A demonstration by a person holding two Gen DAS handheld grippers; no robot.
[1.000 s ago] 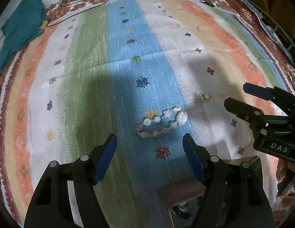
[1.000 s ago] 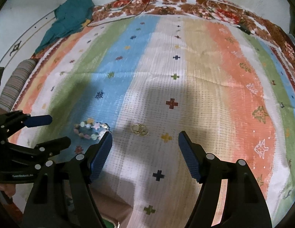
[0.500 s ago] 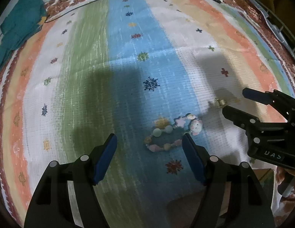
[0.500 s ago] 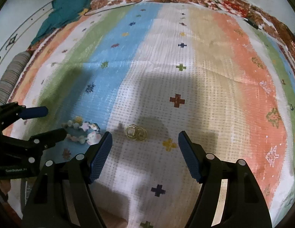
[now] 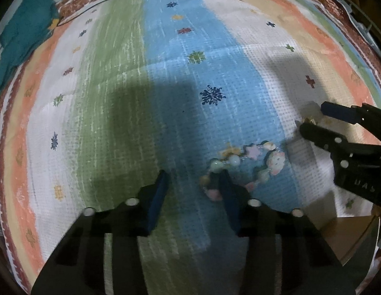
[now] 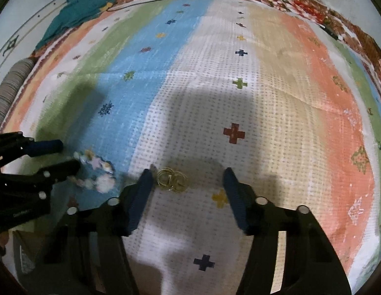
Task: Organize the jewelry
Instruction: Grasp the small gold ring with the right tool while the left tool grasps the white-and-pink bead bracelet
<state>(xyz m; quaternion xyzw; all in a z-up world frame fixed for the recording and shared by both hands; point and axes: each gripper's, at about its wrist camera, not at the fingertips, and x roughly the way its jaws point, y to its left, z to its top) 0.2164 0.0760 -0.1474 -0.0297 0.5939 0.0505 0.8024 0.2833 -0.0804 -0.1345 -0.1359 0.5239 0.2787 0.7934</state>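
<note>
Low over the striped bedspread (image 6: pixel 276 93) both grippers point forward, side by side. Left gripper (image 5: pixel 193 186) — jaws apart, narrower than the right's, its right fingertip overlapping the near edge of the pastel bead bracelet (image 5: pixel 249 164) on the blue stripe; contact can't be told. Right gripper (image 6: pixel 185 179) — jaws wide apart, gold rings (image 6: pixel 172 179) lying on the white stripe just inside its left fingertip, nothing gripped. Bracelet and rings near each other, not touching. Teal cloth (image 6: pixel 84 5) far back left.

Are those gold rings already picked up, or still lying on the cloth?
Still lying flat on the striped cloth. The gold rings sit between the right gripper's open jaws, nearer its left one, untouched.
</note>
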